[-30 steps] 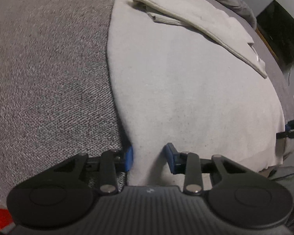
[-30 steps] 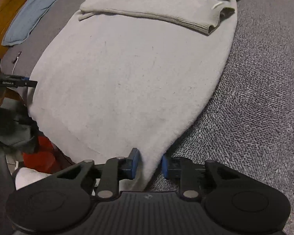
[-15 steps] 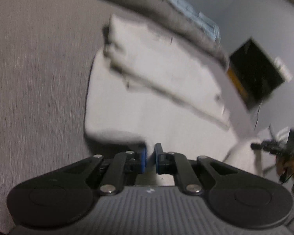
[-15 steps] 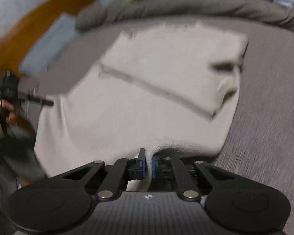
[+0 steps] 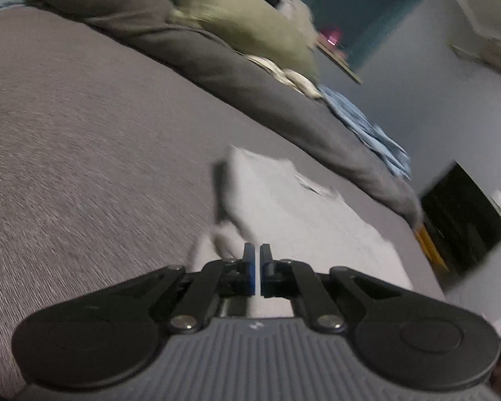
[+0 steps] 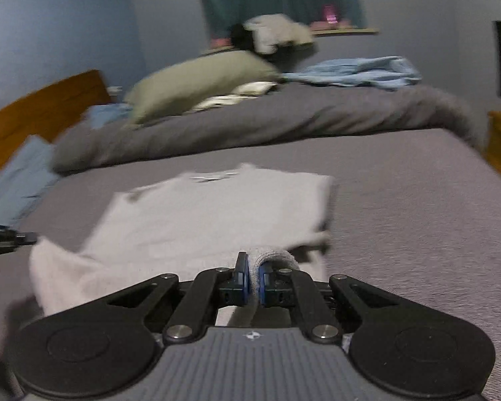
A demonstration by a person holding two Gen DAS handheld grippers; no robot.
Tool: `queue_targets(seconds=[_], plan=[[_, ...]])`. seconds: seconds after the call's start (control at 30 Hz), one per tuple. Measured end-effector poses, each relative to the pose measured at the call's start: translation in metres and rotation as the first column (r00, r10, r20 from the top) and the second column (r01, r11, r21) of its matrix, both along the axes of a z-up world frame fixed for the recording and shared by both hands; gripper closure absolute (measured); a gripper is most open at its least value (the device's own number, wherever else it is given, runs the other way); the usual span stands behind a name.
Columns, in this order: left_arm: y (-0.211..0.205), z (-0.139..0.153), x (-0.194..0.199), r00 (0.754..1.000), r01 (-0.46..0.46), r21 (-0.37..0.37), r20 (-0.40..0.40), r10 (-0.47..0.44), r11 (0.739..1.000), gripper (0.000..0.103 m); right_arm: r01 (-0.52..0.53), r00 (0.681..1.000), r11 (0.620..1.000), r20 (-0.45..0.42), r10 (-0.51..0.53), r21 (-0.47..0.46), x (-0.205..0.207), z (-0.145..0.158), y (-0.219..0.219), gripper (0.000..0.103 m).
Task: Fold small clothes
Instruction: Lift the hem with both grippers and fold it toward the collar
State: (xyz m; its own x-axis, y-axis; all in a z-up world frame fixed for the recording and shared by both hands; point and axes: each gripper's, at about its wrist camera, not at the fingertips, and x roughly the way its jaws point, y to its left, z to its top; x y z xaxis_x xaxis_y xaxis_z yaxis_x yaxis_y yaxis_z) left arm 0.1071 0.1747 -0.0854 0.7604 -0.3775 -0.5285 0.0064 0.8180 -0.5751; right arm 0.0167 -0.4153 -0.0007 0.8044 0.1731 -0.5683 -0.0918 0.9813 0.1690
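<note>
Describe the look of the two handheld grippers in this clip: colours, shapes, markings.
The left gripper and right gripper look identical: black linkage arms with silver pivot pins, two large round black housings either side, and a ribbed grey body bearing a small white mark at its centre. The fingertips carry blue pads. No cables or sleeves are visible.

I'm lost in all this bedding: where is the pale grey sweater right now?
The pale grey sweater lies mid-bed on the grey bedspread, before the rumpled dark duvet; each hand-held gripper, left and right, pinches its near hem.
</note>
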Motion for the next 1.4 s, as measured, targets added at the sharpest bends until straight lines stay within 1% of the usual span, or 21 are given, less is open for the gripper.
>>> queue_targets(seconds=[0.07,0.13,0.17,0.2,0.27,0.3,0.37,0.4,0.43,0.5,0.57,0.67,0.8,0.87,1.0,1.1,1.23,1.3,1.33,1.37,1.4], plan=[[-0.001,-0.015,0.016,0.999,0.035,-0.004,-0.038,-0.035,0.999,0.103,0.051,0.998,0.998,-0.038,-0.052,-0.030,0.014,-0.018,0.003,0.096],[-0.008,-0.023,0.026,0.993,0.098,0.029,-0.063,-0.096,0.995,0.103,0.088,0.990,0.995,-0.110,-0.092,-0.043,0.026,-0.037,0.006,0.090],[-0.012,-0.026,0.028,0.989,0.133,0.041,-0.075,-0.130,0.990,0.103,0.099,0.985,0.994,-0.135,-0.103,-0.040,0.030,-0.044,0.005,0.082],[-0.016,-0.027,0.029,0.983,0.161,0.056,-0.093,-0.156,0.985,0.103,0.092,0.985,0.995,-0.146,-0.094,-0.025,0.033,-0.048,0.004,0.069],[-0.021,-0.031,0.028,0.969,0.214,0.093,-0.146,-0.199,0.972,0.103,0.056,0.986,0.998,-0.155,-0.055,0.002,0.033,-0.051,0.005,0.053],[-0.024,-0.032,0.027,0.961,0.238,0.113,-0.172,-0.217,0.965,0.102,0.040,0.986,0.999,-0.165,-0.037,0.015,0.034,-0.052,0.007,0.050],[-0.027,-0.036,0.019,0.943,0.288,0.118,-0.207,-0.260,0.950,0.097,0.007,0.982,0.999,-0.191,0.000,0.040,0.031,-0.054,0.009,0.050],[-0.027,-0.041,0.012,0.935,0.308,0.111,-0.218,-0.279,0.945,0.088,-0.007,0.979,0.999,-0.204,0.016,0.044,0.029,-0.053,0.010,0.050],[-0.027,-0.042,0.010,0.929,0.321,0.103,-0.228,-0.292,0.941,0.083,-0.025,0.974,0.998,-0.224,0.036,0.054,0.026,-0.052,0.012,0.050],[-0.029,-0.044,0.000,0.917,0.353,0.080,-0.229,-0.328,0.932,0.065,-0.046,0.965,0.997,-0.256,0.060,0.059,0.022,-0.053,0.017,0.050],[-0.035,-0.045,-0.007,0.912,0.374,0.090,-0.218,-0.349,0.923,0.061,-0.086,0.954,0.995,-0.283,0.097,0.051,0.015,-0.050,0.019,0.050],[-0.042,-0.045,-0.011,0.910,0.388,0.121,-0.209,-0.359,0.914,0.061,-0.138,0.943,0.990,-0.299,0.143,0.040,0.005,-0.048,0.023,0.051],[-0.056,-0.037,-0.016,0.929,0.369,0.216,-0.091,-0.358,0.904,0.061,-0.157,0.933,0.987,-0.325,0.156,0.023,-0.001,-0.048,0.025,0.056],[-0.062,-0.036,-0.016,0.927,0.374,0.229,-0.079,-0.366,0.899,0.061,-0.161,0.934,0.987,-0.321,0.156,0.013,-0.002,-0.049,0.026,0.056],[-0.065,-0.043,-0.015,0.909,0.414,0.182,-0.134,-0.395,0.892,0.062,-0.167,0.936,0.986,-0.313,0.161,0.006,-0.005,-0.047,0.025,0.060],[-0.062,-0.042,-0.025,0.900,0.436,0.187,-0.102,-0.424,0.880,0.074,-0.183,0.926,0.983,-0.336,0.170,-0.005,-0.005,-0.050,0.026,0.061],[-0.062,-0.054,-0.023,0.896,0.439,0.122,-0.139,-0.422,0.890,0.076,-0.180,0.922,0.984,-0.348,0.171,0.006,-0.006,-0.054,0.022,0.064],[-0.062,-0.053,-0.024,0.903,0.427,0.124,-0.120,-0.414,0.896,0.079,-0.171,0.922,0.985,-0.351,0.165,0.014,-0.005,-0.056,0.021,0.073],[-0.059,-0.049,-0.025,0.911,0.410,0.086,-0.082,-0.404,0.908,0.079,-0.172,0.923,0.985,-0.349,0.163,0.006,-0.005,-0.056,0.020,0.076],[-0.054,-0.044,-0.025,0.919,0.392,0.024,-0.040,-0.391,0.919,0.079,-0.176,0.925,0.984,-0.343,0.165,-0.001,-0.005,-0.054,0.020,0.080],[-0.052,-0.040,-0.023,0.923,0.385,-0.016,-0.023,-0.385,0.923,0.079,-0.181,0.928,0.983,-0.333,0.169,-0.005,-0.006,-0.052,0.019,0.081]])
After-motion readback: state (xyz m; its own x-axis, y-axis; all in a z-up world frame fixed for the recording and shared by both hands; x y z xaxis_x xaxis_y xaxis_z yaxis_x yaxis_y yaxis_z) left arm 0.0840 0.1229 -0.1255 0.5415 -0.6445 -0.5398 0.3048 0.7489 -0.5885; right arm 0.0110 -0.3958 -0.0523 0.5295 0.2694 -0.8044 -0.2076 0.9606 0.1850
